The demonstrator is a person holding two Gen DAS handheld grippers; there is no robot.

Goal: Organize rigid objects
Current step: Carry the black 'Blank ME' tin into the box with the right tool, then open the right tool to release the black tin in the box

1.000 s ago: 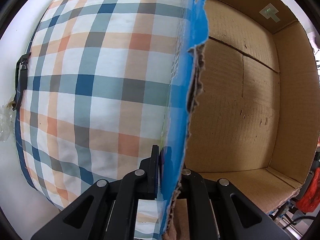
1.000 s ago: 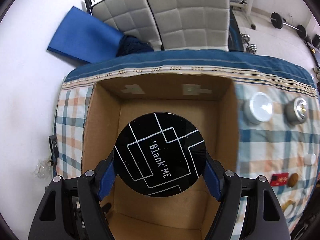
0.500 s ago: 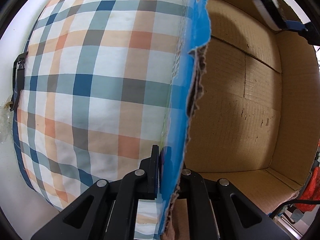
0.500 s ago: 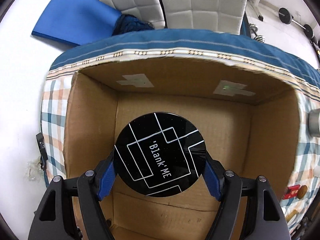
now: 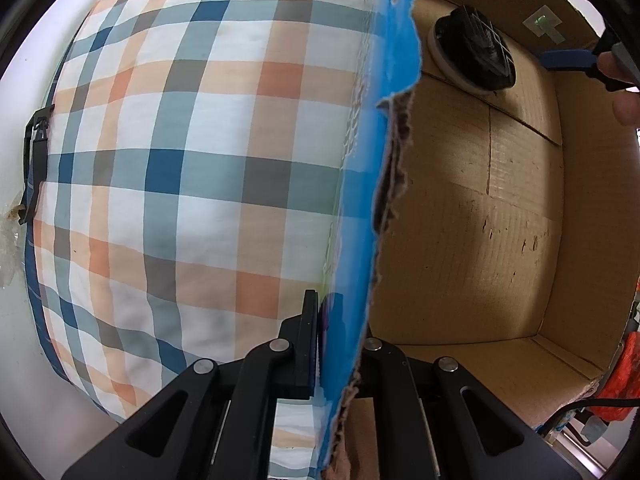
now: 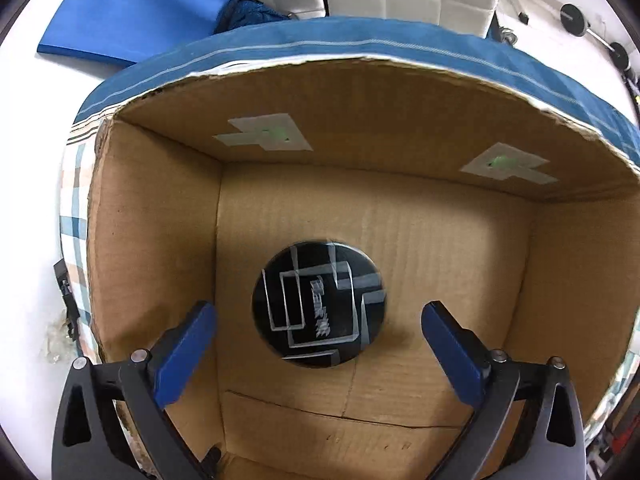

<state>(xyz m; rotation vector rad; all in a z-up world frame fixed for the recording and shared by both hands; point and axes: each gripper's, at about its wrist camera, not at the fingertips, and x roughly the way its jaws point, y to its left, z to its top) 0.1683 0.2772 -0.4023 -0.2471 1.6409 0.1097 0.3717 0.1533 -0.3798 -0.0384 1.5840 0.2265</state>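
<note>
Right tongs [image 6: 316, 332] wide above black disc [image 6: 319, 303] (blurred) in box [image 6: 160, 240]; left tongs [image 5: 340, 344] clamping box wall.

Right wrist view, looking down into an open cardboard box [image 6: 400, 216]. The right gripper [image 6: 318, 334] is spread wide, its blue fingers [image 6: 182, 350] apart from the round black disc [image 6: 319, 303], which sits between them inside the box and appears motion-blurred; whether it touches the box floor cannot be told. White line markings cross its face. Two pale tape patches [image 6: 266, 133] mark the box's far wall. A blue-bordered checked cloth [image 6: 360, 42] lies beneath the box.
</note>
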